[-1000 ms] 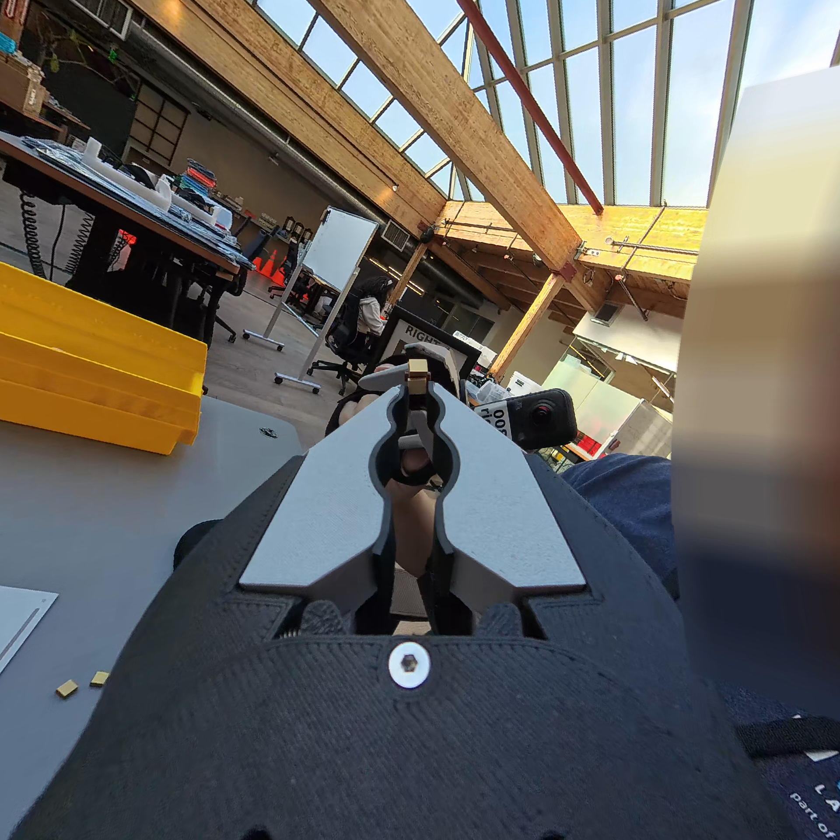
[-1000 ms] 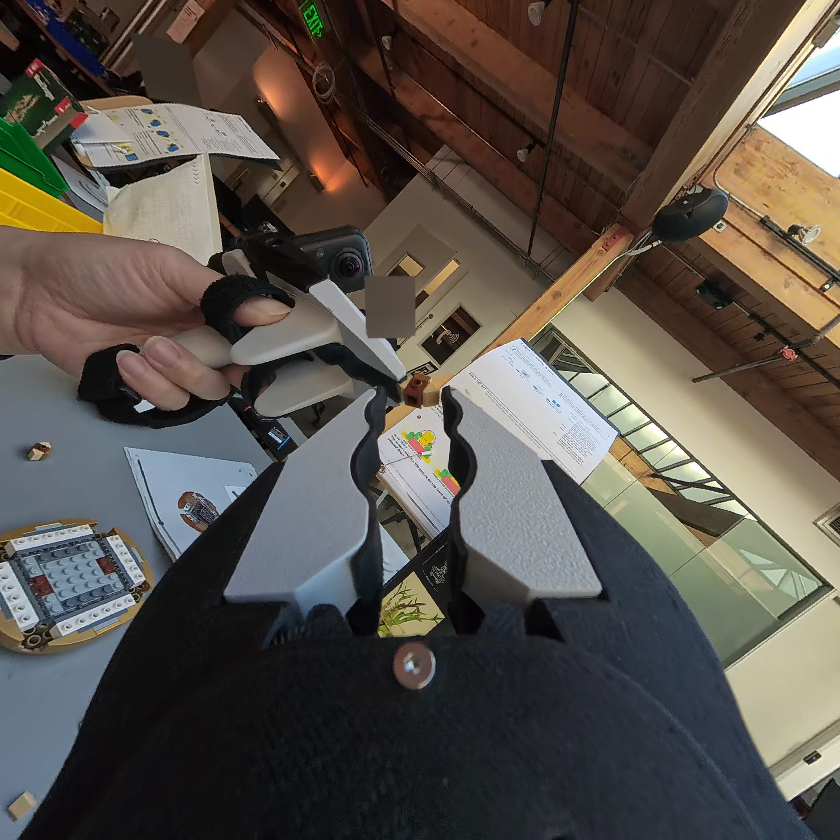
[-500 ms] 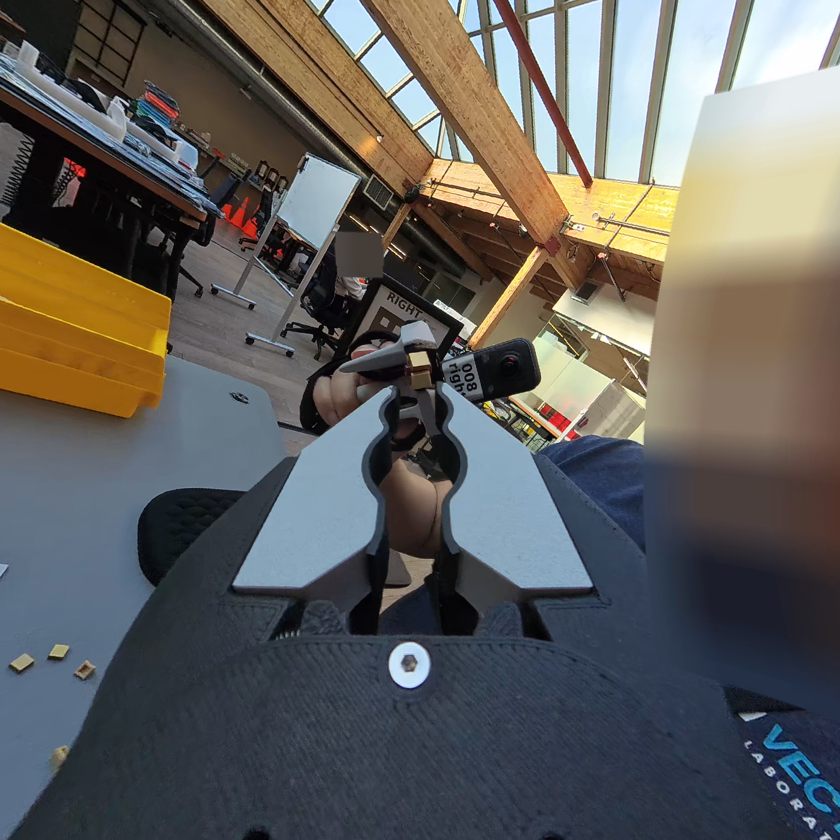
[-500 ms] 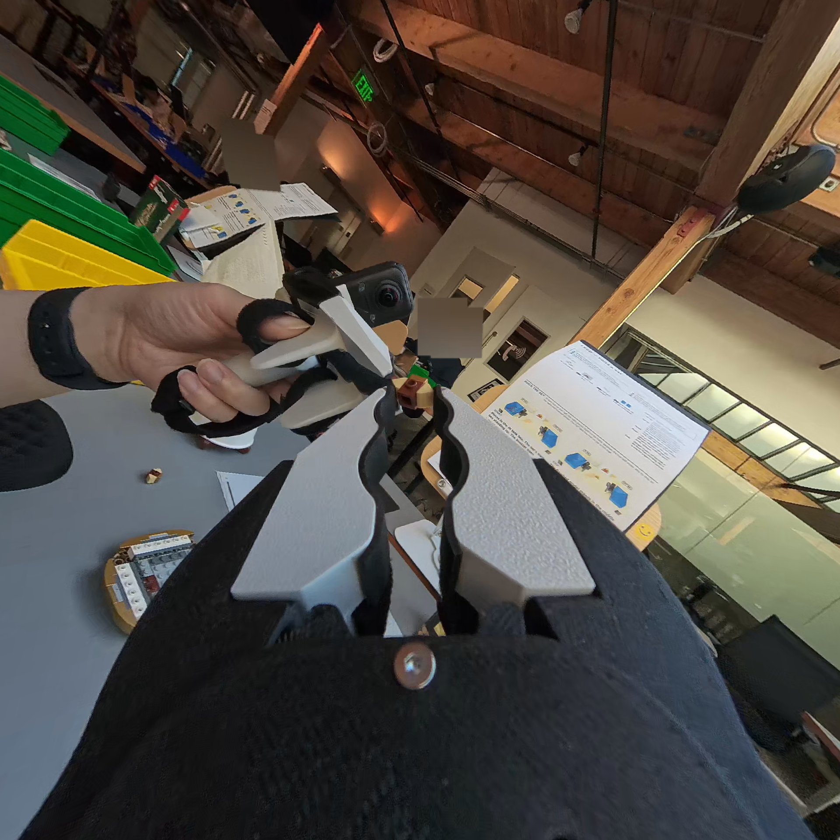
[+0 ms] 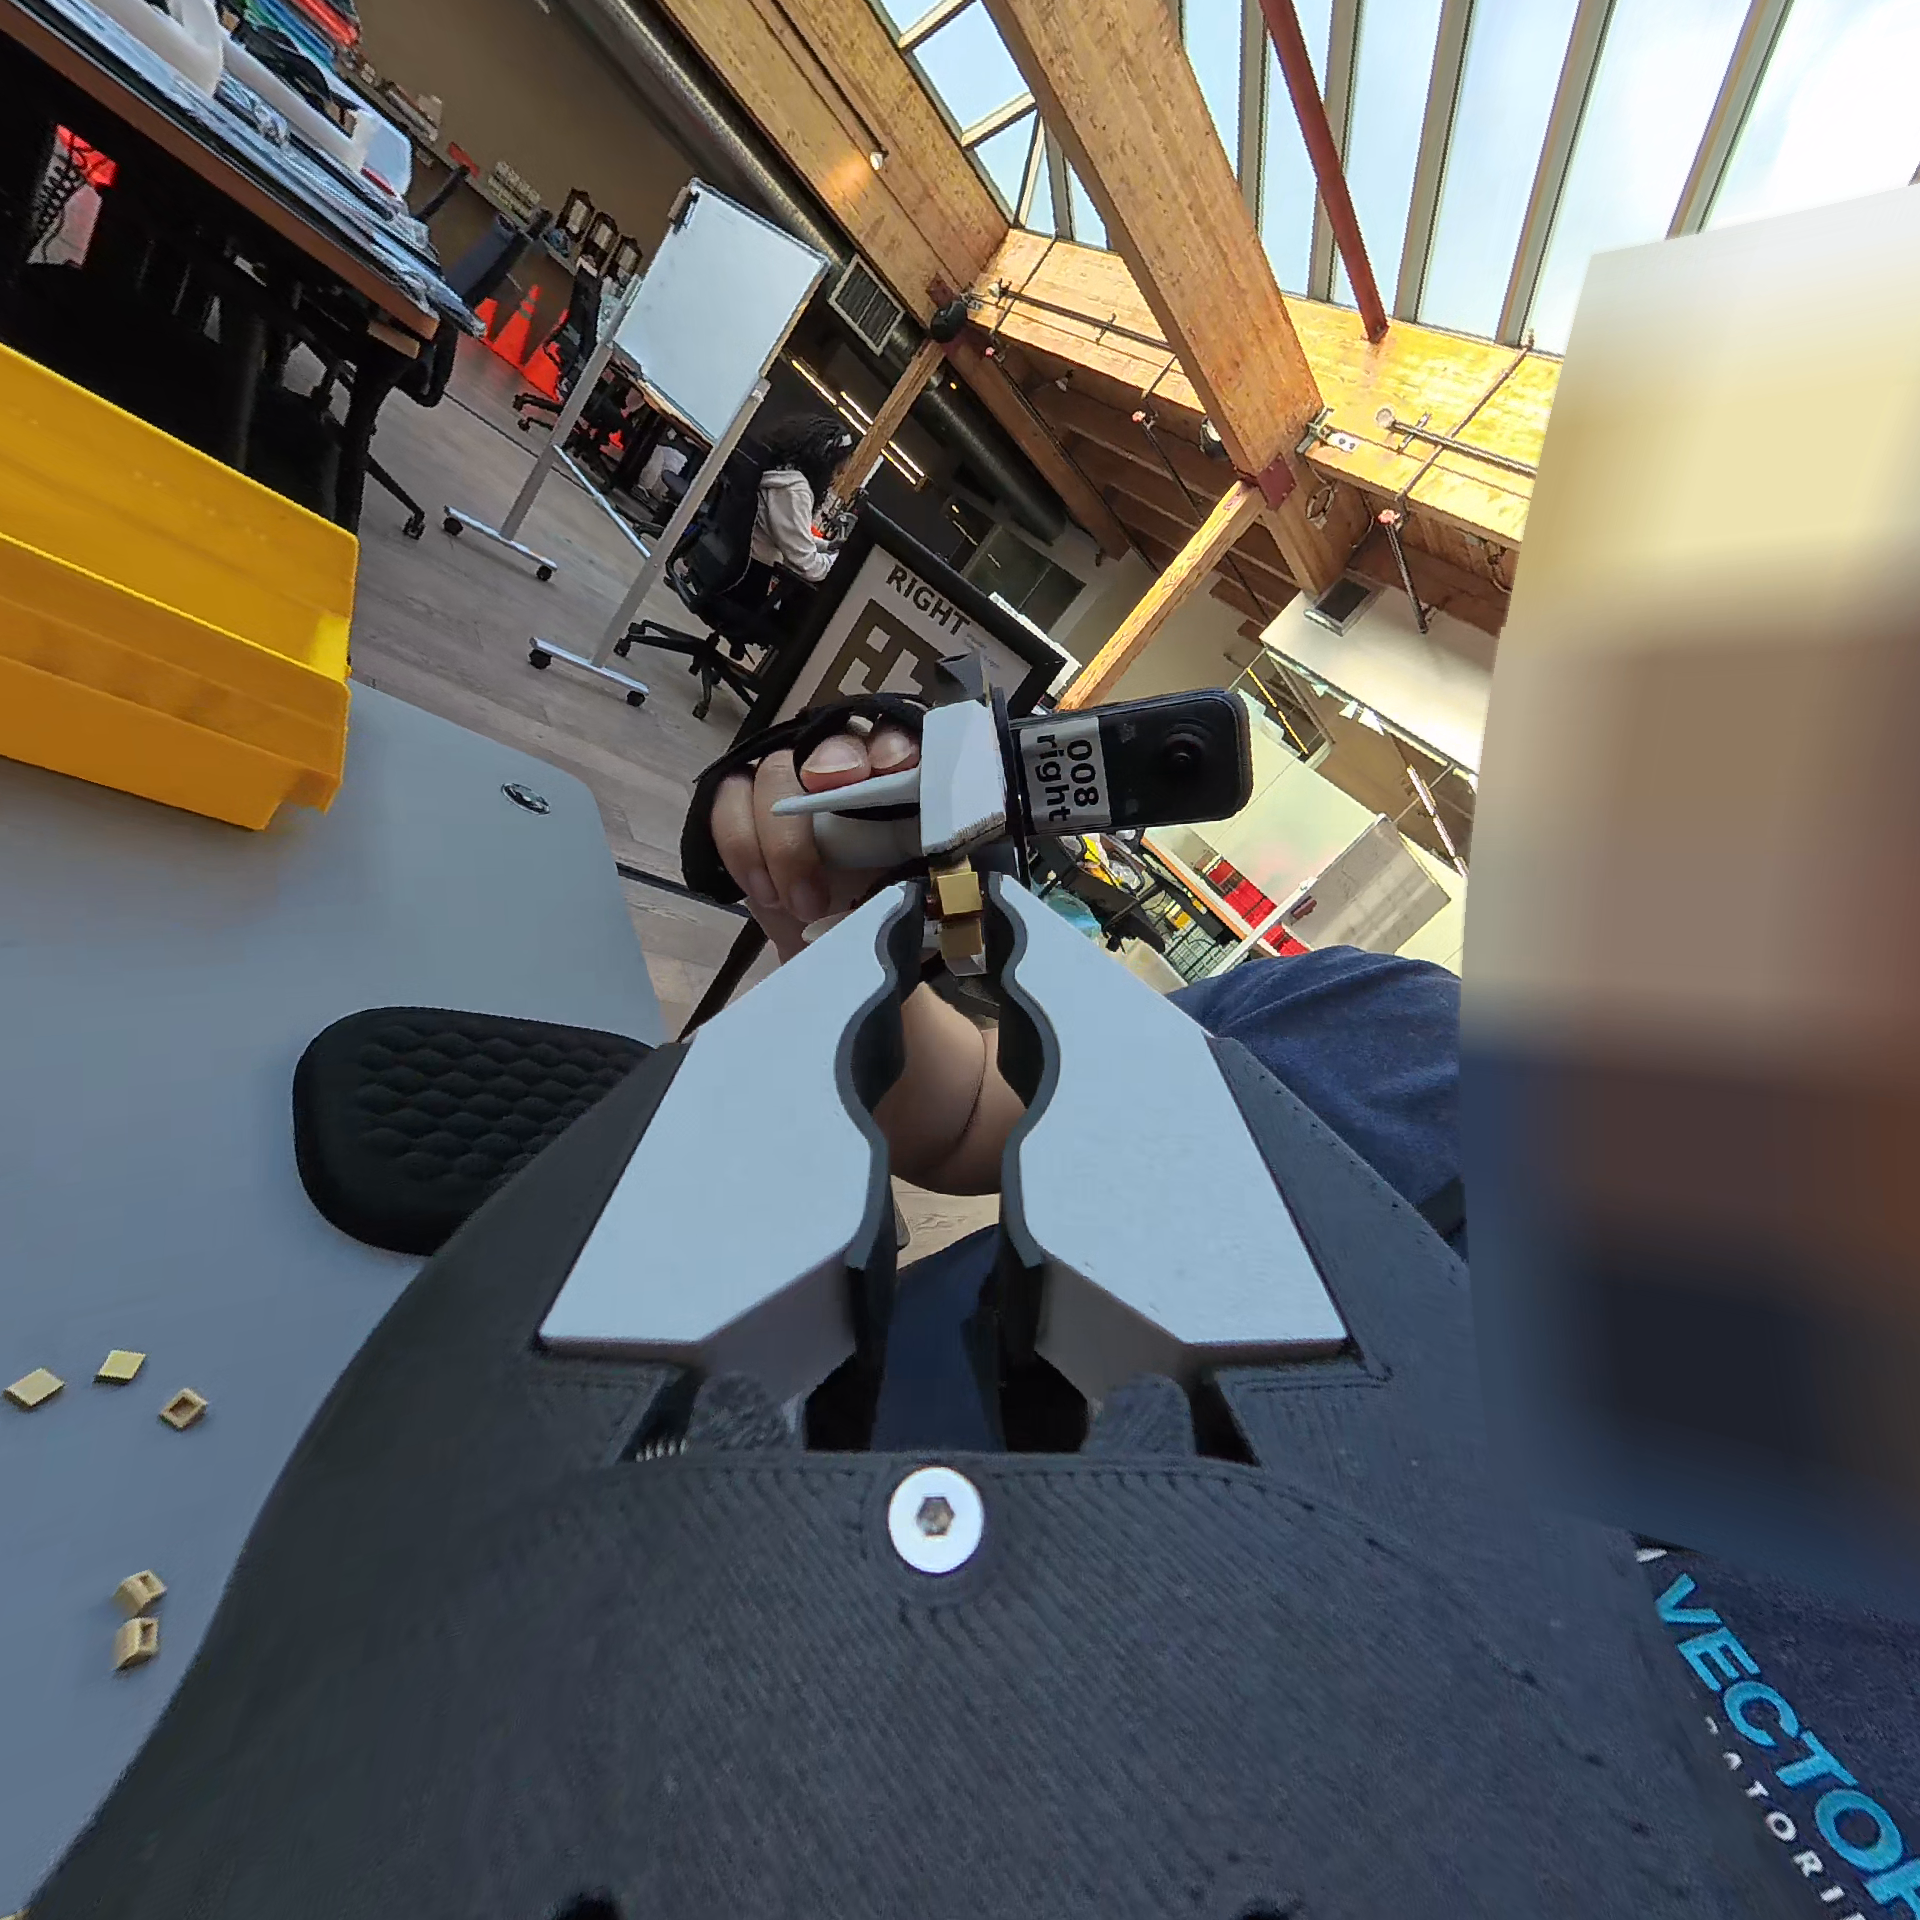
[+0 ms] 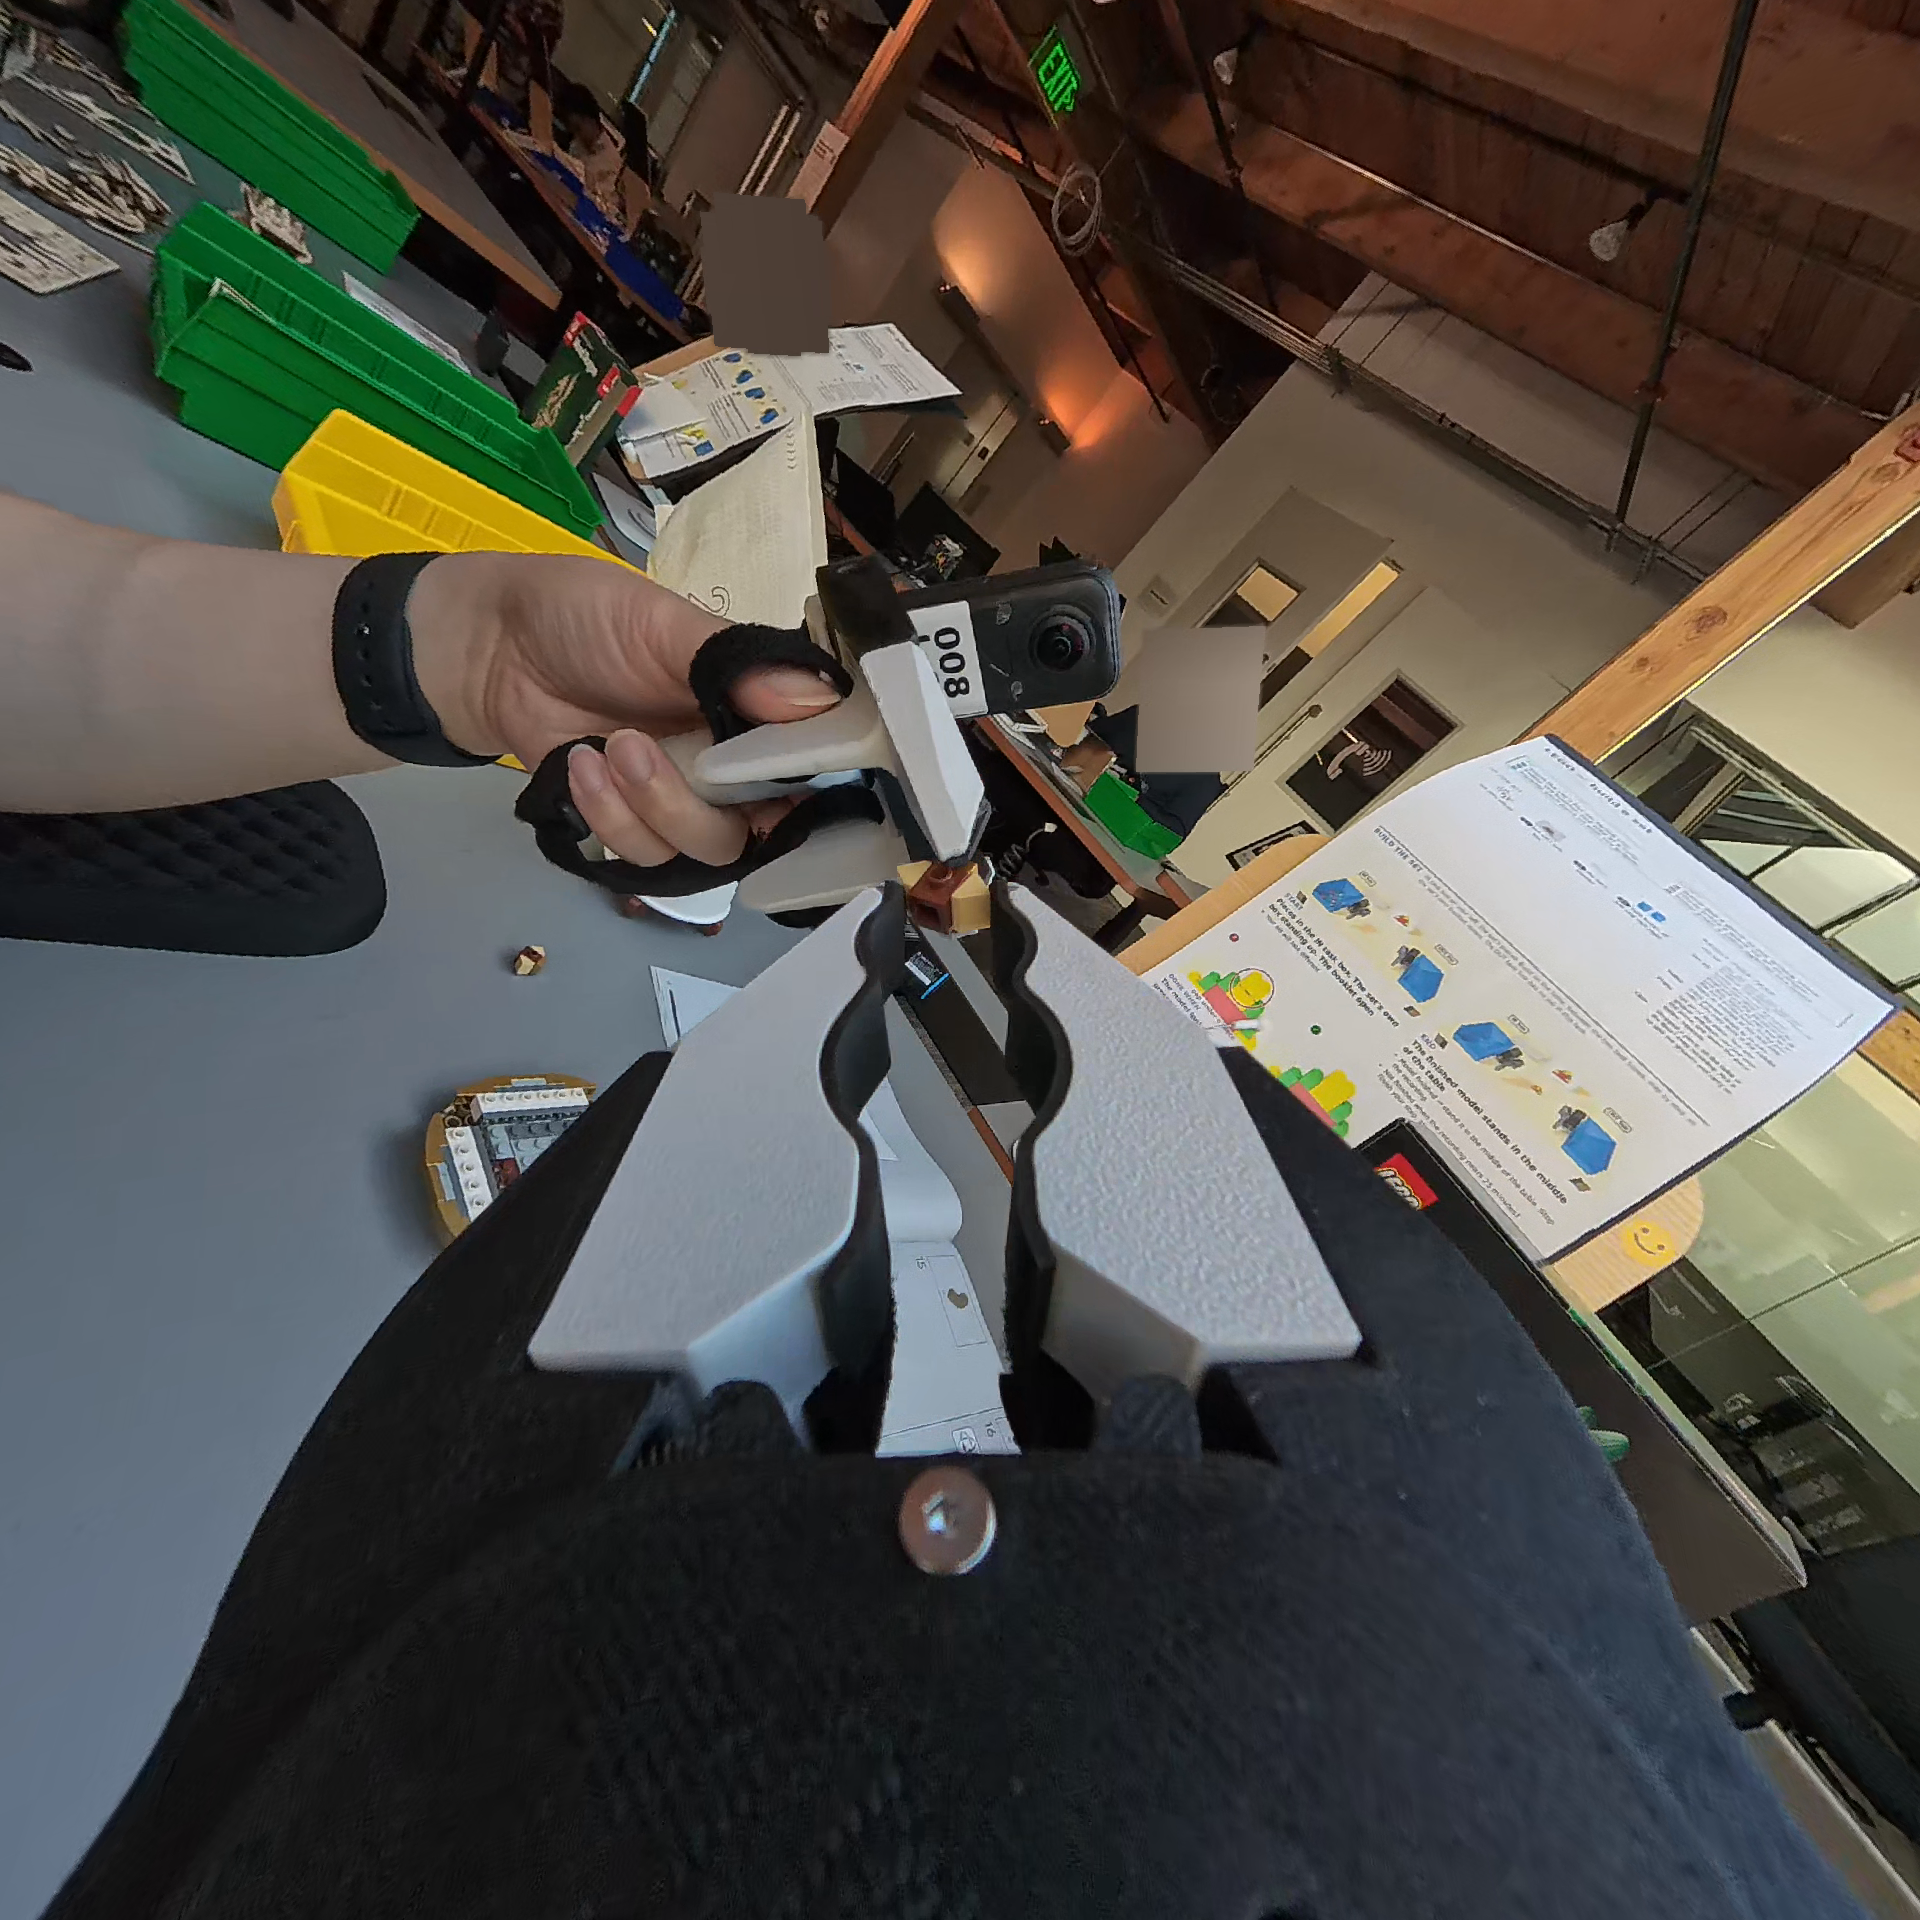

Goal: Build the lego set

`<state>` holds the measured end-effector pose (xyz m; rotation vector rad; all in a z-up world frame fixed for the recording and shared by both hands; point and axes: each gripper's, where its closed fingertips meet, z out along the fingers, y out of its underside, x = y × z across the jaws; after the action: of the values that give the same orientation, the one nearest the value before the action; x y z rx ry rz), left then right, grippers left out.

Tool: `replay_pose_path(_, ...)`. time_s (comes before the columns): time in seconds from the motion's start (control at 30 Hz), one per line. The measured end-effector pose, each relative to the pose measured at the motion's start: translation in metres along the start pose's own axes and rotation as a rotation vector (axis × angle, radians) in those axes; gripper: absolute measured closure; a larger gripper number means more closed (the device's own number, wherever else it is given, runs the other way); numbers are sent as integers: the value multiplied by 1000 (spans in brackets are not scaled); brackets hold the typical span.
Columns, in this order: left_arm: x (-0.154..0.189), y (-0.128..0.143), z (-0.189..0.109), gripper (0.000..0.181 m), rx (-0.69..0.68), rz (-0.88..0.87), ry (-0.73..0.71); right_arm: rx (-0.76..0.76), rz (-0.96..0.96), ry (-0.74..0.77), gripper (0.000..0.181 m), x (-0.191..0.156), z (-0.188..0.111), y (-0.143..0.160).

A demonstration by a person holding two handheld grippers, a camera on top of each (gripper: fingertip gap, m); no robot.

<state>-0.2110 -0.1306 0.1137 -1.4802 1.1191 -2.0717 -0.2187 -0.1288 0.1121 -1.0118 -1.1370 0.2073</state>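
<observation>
Progress: early, by the look of it; round base (image 6: 499, 1143) on the table (image 6: 208, 1091), only low white and grey layers laid.
Left to do: loose tan pieces (image 5: 114, 1382) scattered on the table, not yet used; booklet (image 6: 935, 1320) open beside the base.
Left gripper (image 5: 954, 920): fingers narrowed, pinching a tan-and-brown brick cluster (image 6: 943, 902) in mid-air.
Right gripper (image 6: 940, 914): fingers narrowed around the same cluster, tips meeting the left's; real pinch or just touching, cannot tell.
</observation>
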Motion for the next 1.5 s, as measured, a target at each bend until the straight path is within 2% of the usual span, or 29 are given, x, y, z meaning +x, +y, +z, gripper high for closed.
replay_pose_path(0.1, -2, -4, 0, 172, 35, -4, -11, 4, 8, 29, 165, 4, 1, 2)
replay_pose_path(0.2, -6, -15, -2, 173, 126, -7, -20, 8, 39, 87, 147, 9, 4, 1)
replay_pose_path(0.27, -9, -23, -4, 172, 187, 18, -44, -23, 8, 151, 143, 12, 7, 3)
replay_pose_path(0.33, -10, -27, -5, 172, 224, 53, -72, -52, -13, 241, 145, 20, 9, 4)
replay_pose_path(0.43, -7, -32, -5, 172, 271, 94, -80, -36, 26, 272, 145, 21, 11, -1)
replay_pose_path(0.53, -4, -32, -5, 172, 287, 84, -68, -50, -44, 325, 150, 28, 9, -4)
replay_pose_path(0.8, -1, -28, 0, 172, 264, 60, -36, -76, -64, 318, 161, 29, 10, -3)
replay_pose_path(1.07, 2, -27, 3, 172, 254, 64, -23, -43, -38, 295, 162, 28, 7, -6)
replay_pose_path(1.13, 1, -26, 1, 172, 232, 67, -27, -36, -2, 260, 161, 26, 8, -5)
replay_pose_path(1.2, 2, -26, -3, 172, 214, 74, -27, -12, 86, 176, 148, 20, 9, -6)
replay_pose_path(1.3, -4, -14, -6, 173, 82, 99, -92, -10, 356, -16, 142, 10, 5, -1)
replay_pose_path(1.37, -7, -1, -7, 172, -27, 106, -128, 2, 488, -79, 141, 11, 0, 2)
replay_pose_path(1.43, -8, 12, -7, 172, -114, 85, -137, -15, 433, -131, 141, 3, -4, 5)
replay_pose_path(1.5, -7, 22, -8, 172, -177, 36, -118, -21, 228, -160, 141, -11, -6, 3)
